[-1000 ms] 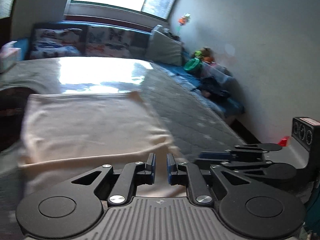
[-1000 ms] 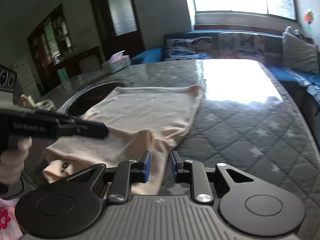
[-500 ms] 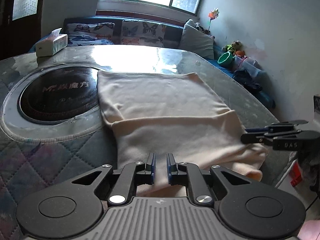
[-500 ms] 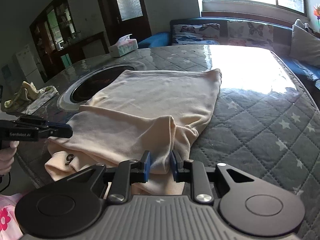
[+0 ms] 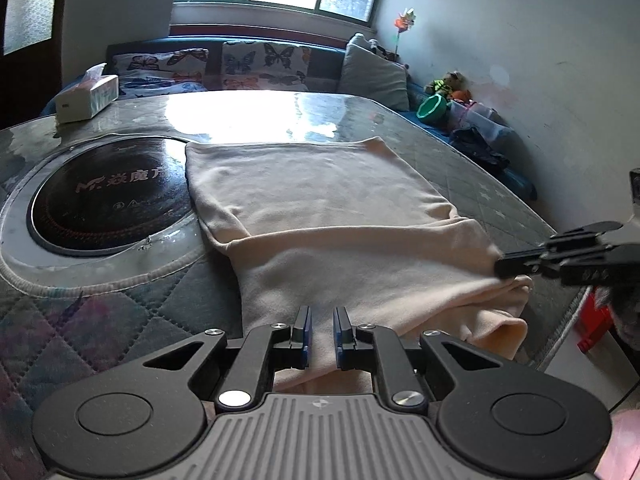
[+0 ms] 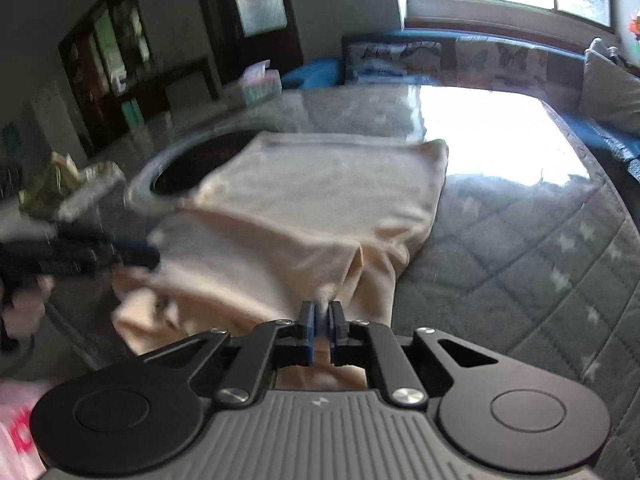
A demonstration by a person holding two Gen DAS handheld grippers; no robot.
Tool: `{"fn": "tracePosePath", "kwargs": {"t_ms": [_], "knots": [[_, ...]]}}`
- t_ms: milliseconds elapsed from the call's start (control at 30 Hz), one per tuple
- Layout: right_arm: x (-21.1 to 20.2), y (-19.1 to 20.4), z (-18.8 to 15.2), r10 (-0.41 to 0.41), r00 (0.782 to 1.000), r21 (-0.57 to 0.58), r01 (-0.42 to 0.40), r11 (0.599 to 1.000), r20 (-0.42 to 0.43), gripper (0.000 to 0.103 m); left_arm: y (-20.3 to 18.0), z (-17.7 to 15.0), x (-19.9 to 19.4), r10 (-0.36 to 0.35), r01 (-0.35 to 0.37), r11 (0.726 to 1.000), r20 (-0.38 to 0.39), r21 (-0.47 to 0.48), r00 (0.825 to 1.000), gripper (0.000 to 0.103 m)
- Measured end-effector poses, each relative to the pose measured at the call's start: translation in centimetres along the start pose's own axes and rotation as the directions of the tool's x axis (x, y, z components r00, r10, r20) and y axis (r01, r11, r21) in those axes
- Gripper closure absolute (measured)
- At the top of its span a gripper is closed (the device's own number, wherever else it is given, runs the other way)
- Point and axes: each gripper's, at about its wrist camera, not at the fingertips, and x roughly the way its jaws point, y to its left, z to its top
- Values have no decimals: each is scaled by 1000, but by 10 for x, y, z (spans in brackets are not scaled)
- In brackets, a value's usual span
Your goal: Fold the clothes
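The left tool point(image 5: 320, 332) is matte black: two flat linkage arms with triangular cut-outs, round silver screw heads at the pivots, and a large embossed disc on each side. Its narrow fingers point(image 5: 301, 330) carry blue pads on the inner faces. Between the discs sits a grey ribbed plate with a small round emblem. The right tool point(image 6: 322, 326) has the same build, with a lightning-shaped mark on its ribbed plate and faint pale lettering along its side.
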Motion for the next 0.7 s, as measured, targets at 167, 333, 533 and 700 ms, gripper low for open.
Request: {"fn": "tracePosePath", "kwargs": {"t_ms": [167,333,533,700], "knots": [[-10,-5,11,1,998,-8,-1,1000,64,89,0,12,-7,-2,2,999,11,40,1000,90],[5,3,27,45,996,-66,-40,997,78,89,1,32,8,-17,16,999,29,37,999,90],[34,1,31,37,998,-78,-33,996,44,90,13,38,34,24,-24,1000,13,7,1000,90],[38,-3,30,33,999,-92,-30,995,33,91,28,39,35,22,-22,999,4,-38,1000,87]]}}
